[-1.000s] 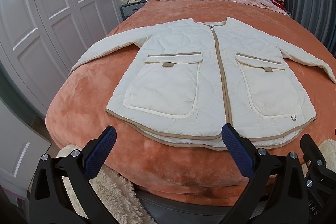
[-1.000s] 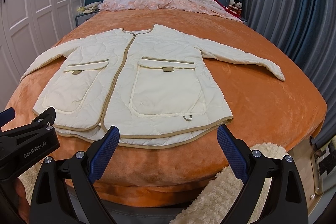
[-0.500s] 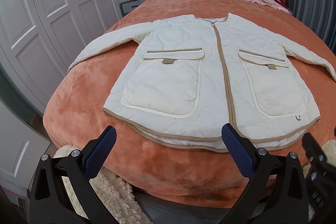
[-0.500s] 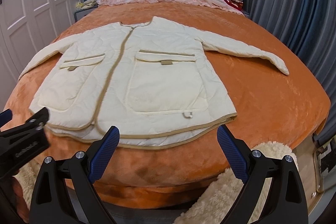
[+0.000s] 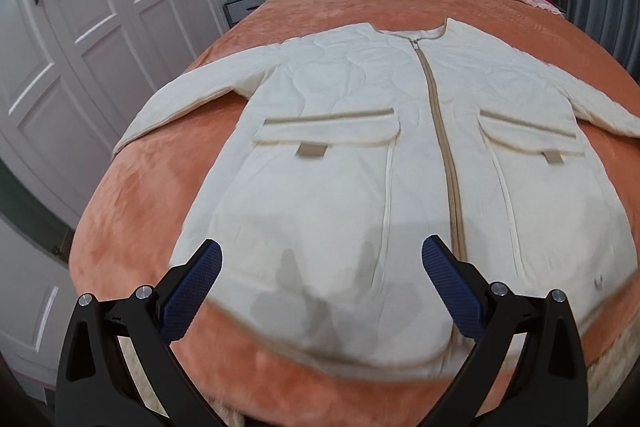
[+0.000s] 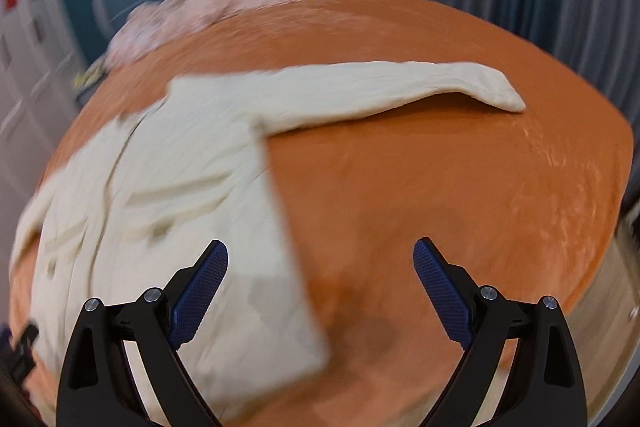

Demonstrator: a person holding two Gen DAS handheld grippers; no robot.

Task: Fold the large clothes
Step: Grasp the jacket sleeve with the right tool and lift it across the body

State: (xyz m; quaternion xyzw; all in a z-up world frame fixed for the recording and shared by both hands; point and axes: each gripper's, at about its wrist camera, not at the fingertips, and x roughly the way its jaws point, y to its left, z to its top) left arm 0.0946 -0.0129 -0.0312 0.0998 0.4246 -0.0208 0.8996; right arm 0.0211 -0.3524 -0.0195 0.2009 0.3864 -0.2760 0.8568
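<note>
Two claws spread | left claw (image 5: 322, 281) over jacket (image 5: 360, 163) hem | right claw (image 6: 320, 279) tilted, above jacket's side edge

No lettering could be read; red paper signs on the white wardrobe doors (image 5: 80, 39) at far left were too blurred to make out.

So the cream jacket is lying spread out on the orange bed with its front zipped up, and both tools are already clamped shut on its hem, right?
Not quite: both tools are open and hold nothing. The left tool and right tool show this in their own wrist views. The cream jacket is indeed spread out, zipped, on the orange bed.
</note>
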